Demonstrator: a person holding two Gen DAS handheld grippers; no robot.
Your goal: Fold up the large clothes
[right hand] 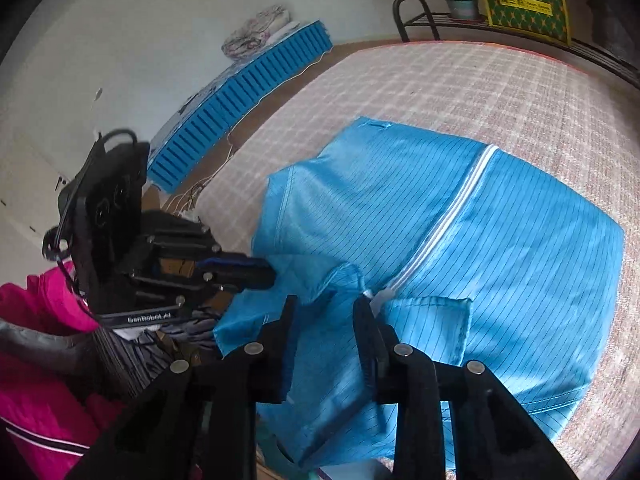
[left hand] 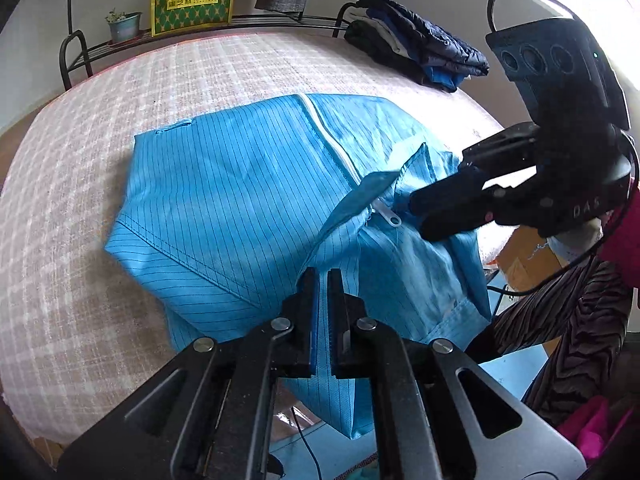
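Note:
A blue pinstriped jacket (left hand: 240,200) with a white zipper (left hand: 332,144) lies partly folded on the plaid bed cover (left hand: 100,160); its near part hangs over the bed edge. It also shows in the right wrist view (right hand: 500,248). My left gripper (left hand: 323,276) is nearly closed, pinching the jacket's near fabric at the bed edge; it appears in the right wrist view (right hand: 272,276). My right gripper (right hand: 325,304) is open, its jaws straddling the collar fabric beside the zipper pull (right hand: 380,296). In the left wrist view the right gripper (left hand: 420,212) sits at the collar.
A pile of dark folded clothes (left hand: 416,48) lies at the bed's far right corner. A black metal rack (left hand: 200,28) holds a potted plant (left hand: 124,24) and a green box (left hand: 192,0). A blue mat (right hand: 240,96) lies beside the bed. Pink clothing (right hand: 40,360) is near the person.

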